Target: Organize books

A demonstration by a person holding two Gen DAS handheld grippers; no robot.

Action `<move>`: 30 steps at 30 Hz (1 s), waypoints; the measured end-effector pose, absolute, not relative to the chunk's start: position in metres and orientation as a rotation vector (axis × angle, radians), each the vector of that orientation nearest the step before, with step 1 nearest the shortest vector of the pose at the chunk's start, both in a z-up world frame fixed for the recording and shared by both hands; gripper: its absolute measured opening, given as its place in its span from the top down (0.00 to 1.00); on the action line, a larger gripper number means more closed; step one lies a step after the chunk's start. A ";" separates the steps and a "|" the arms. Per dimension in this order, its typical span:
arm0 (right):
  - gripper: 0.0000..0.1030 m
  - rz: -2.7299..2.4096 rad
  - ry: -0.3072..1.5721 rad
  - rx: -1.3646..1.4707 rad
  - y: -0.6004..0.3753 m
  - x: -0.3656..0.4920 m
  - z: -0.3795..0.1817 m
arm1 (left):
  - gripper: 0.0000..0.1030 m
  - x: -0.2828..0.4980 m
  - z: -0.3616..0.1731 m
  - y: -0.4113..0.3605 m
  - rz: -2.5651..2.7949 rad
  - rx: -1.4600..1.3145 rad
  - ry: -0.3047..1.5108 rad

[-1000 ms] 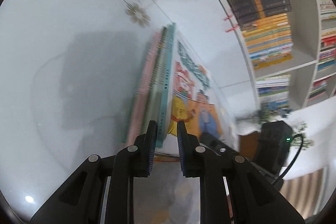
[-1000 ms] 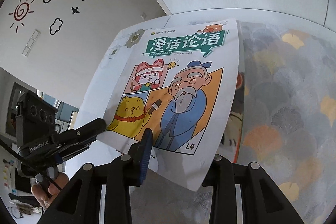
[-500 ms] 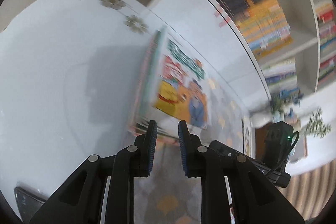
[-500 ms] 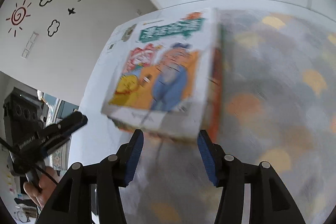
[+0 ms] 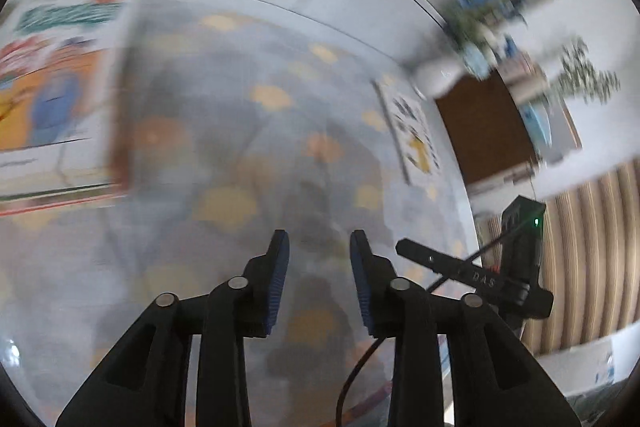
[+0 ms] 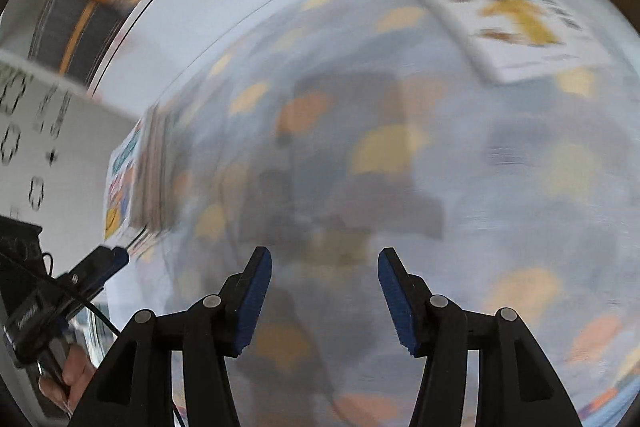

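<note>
My left claw [image 5: 316, 281] hangs empty over the fan-patterned cloth [image 5: 248, 131] on the surface, jaws narrowly apart after just widening. My right claw [image 6: 325, 295] is empty too, jaws moderately apart. The stack of comic books [image 5: 56, 95] lies at the cloth's left edge. A single picture book [image 6: 508, 23] lies well apart near the far right edge. Everything is motion-blurred.

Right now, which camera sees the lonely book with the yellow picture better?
The right wrist view: the single book lies large near the top right, its cover facing the camera, though blurred. The left wrist view shows the same book small and slanted, almost edge-on.
</note>
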State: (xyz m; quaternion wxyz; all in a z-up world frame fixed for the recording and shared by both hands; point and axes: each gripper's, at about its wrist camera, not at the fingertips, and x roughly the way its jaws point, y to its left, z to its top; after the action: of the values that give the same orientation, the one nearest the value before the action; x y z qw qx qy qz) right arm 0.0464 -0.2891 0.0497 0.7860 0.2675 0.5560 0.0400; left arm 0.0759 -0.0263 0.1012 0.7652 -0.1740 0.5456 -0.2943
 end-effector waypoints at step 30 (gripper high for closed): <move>0.47 -0.093 1.074 0.652 -0.550 0.080 0.048 | 0.54 0.158 0.041 -0.278 -0.522 -0.301 1.319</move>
State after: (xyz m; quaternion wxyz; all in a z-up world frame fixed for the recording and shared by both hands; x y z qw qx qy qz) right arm 0.0797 -0.5496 0.0485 0.8080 0.3050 0.5021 -0.0436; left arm 0.1583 -0.2783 0.0413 0.7485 -0.1377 0.6032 -0.2387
